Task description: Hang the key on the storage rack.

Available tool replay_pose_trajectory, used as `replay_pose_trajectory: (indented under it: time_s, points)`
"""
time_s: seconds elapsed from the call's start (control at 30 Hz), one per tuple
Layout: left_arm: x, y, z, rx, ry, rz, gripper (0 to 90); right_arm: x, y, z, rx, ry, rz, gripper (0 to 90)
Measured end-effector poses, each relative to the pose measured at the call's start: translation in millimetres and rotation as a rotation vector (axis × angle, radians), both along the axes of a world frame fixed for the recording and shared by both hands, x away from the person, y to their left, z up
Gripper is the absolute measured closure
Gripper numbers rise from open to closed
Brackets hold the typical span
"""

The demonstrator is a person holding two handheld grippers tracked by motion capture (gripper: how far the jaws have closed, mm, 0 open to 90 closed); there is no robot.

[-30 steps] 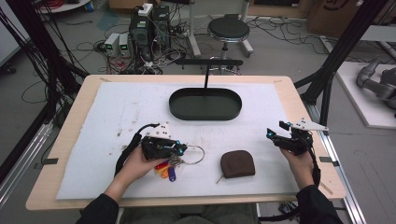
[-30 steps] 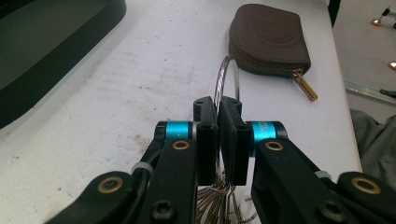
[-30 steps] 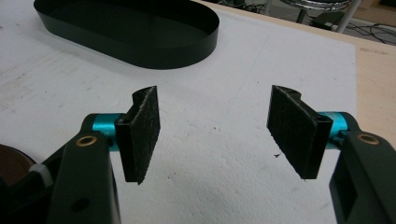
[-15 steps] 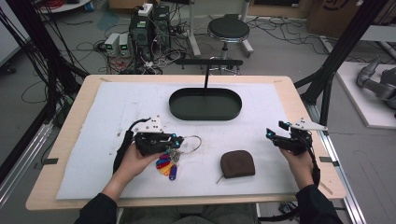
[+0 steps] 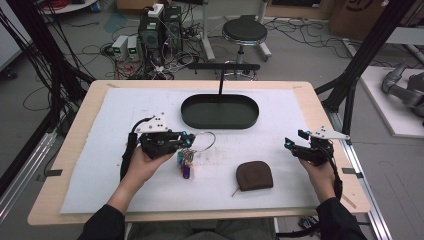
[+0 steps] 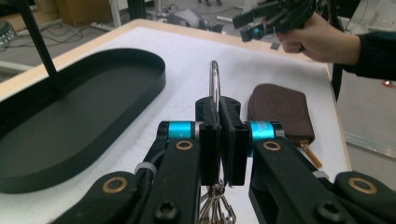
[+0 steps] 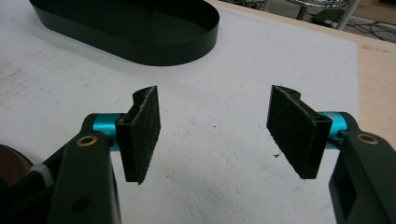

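Left tool (image 6: 219, 140) closed on a silver key ring (image 6: 214, 84), ring standing upright above the pads, small rings and links hanging below. Black oval tray (image 6: 79, 102) at left on the white surface (image 6: 187, 60); brown zip pouch (image 6: 280, 109) just right of the ring. Far tool (image 6: 254, 21) held in a hand (image 6: 317, 39) at upper right.

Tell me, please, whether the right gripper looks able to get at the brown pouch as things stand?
Probably yes. The right gripper has its jaws wide apart and holds nothing, and the brown pouch lies flat on bare white mat beside it, apart from the key ring the left gripper clamps.
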State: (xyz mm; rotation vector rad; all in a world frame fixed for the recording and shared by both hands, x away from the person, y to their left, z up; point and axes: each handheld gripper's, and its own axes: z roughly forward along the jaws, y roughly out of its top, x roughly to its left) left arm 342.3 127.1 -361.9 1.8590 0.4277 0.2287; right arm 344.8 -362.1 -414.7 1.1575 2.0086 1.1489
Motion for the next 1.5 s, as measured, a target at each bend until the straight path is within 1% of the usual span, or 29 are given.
replay_pose_trajectory:
  time_s: [0.3,0.37,0.4,0.5,0.57,0.63,0.67,0.7,0.83,0.87,1.03,1.17,1.2,1.27,1.3,1.43,1.5]
  points:
    - [5.0,3.1,14.1,-0.018,-0.027,0.029,86.4,0.6,0.4,-0.5,-0.005,0.005,-0.001,35.5]
    - [6.2,4.8,19.1,-0.019,-0.039,0.038,86.4,1.0,0.9,-0.6,-0.007,0.004,0.003,35.5]
    - [6.8,5.4,21.6,-0.028,-0.039,0.043,86.4,1.2,0.9,-0.7,-0.011,-0.001,0.004,35.5]
    - [9.4,6.7,30.0,-0.03,-0.058,0.049,86.4,1.7,1.5,-1.0,-0.009,0.0,0.006,35.5]
    - [12.4,7.3,35.2,-0.038,-0.062,0.054,86.4,1.8,1.9,-1.2,-0.009,0.006,0.004,35.5]
    - [15.4,8.0,41.0,-0.032,-0.071,0.062,86.4,1.9,2.0,-1.3,-0.011,0.006,0.004,35.5]
    - [15.4,8.0,41.0,-0.032,-0.071,0.062,86.4,1.9,2.0,-1.3,-0.011,0.006,0.004,35.5]
    - [18.8,8.5,46.2,-0.033,-0.078,0.07,86.4,2.3,2.1,-1.5,-0.012,0.004,0.005,35.5]
    - [25.8,8.9,54.7,-0.036,-0.078,0.081,86.4,2.8,2.2,-2.0,-0.012,0.007,0.007,35.5]
    - [27.5,9.2,56.4,-0.036,-0.084,0.086,86.4,2.8,2.2,-2.0,-0.013,0.008,0.007,35.6]
    - [34.4,10.3,61.7,-0.045,-0.083,0.1,86.4,2.8,2.2,-1.9,-0.013,0.008,0.008,35.5]
    - [45.0,12.4,67.0,-0.055,-0.081,0.116,86.4,3.2,2.2,-2.1,-0.014,0.008,0.009,35.6]
    - [47.3,12.7,68.2,-0.048,-0.081,0.121,86.4,3.2,2.2,-2.1,-0.015,0.008,0.009,35.6]
    - [49.5,12.5,69.3,-0.048,-0.078,0.126,86.5,3.3,2.3,-2.1,-0.015,0.009,0.008,35.6]
    - [53.8,12.2,71.5,-0.045,-0.081,0.133,86.4,3.3,2.3,-2.2,-0.014,0.01,0.007,35.6]
    - [59.5,11.3,75.1,-0.048,-0.083,0.142,86.5,3.7,2.4,-2.5,-0.013,0.01,0.008,35.6]
    - [65.7,10.0,77.6,-0.043,-0.083,0.153,86.4,3.8,2.5,-2.4,-0.014,0.01,0.007,35.6]
